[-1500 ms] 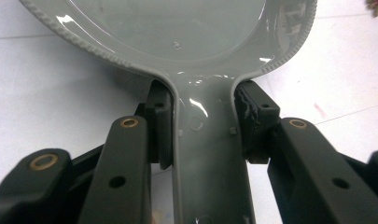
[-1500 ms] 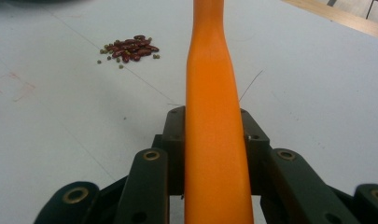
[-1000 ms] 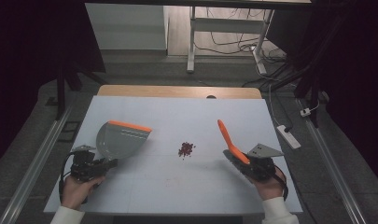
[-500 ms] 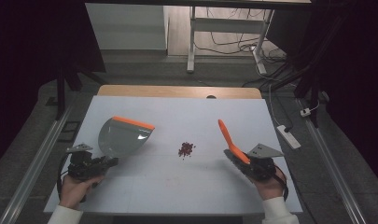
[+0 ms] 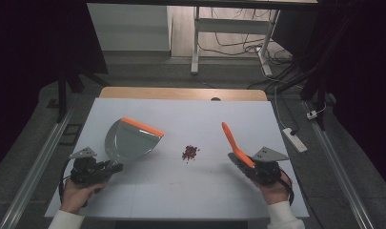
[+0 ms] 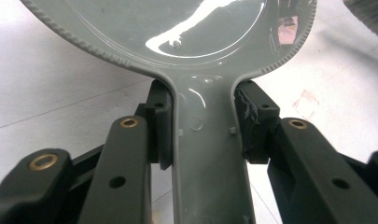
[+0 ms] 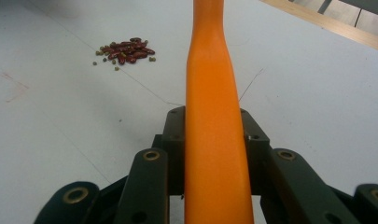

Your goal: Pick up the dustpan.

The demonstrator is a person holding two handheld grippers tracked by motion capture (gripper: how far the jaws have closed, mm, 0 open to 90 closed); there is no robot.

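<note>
Both forearms come in from the near edge of the white table (image 5: 190,191), hands low and level. The left gripper (image 5: 115,167) pinches the handle of a grey dustpan (image 5: 128,142); in the left gripper view its pads press the smooth, glossy plastic handle (image 6: 207,154) from both sides, and the pan's ribbed rim and far edge run out of the picture. The pan's mouth carries an orange lip (image 5: 142,127). The right gripper (image 5: 238,160) is clamped on an orange handle (image 7: 213,140), smooth and matt, which rises ahead of its jaws; whatever head it carries is cut off or too slim to make out. A small heap of dark red beans (image 5: 190,152) lies between the two grippers, ahead-left of the right one (image 7: 126,50), apart from both tools
</note>
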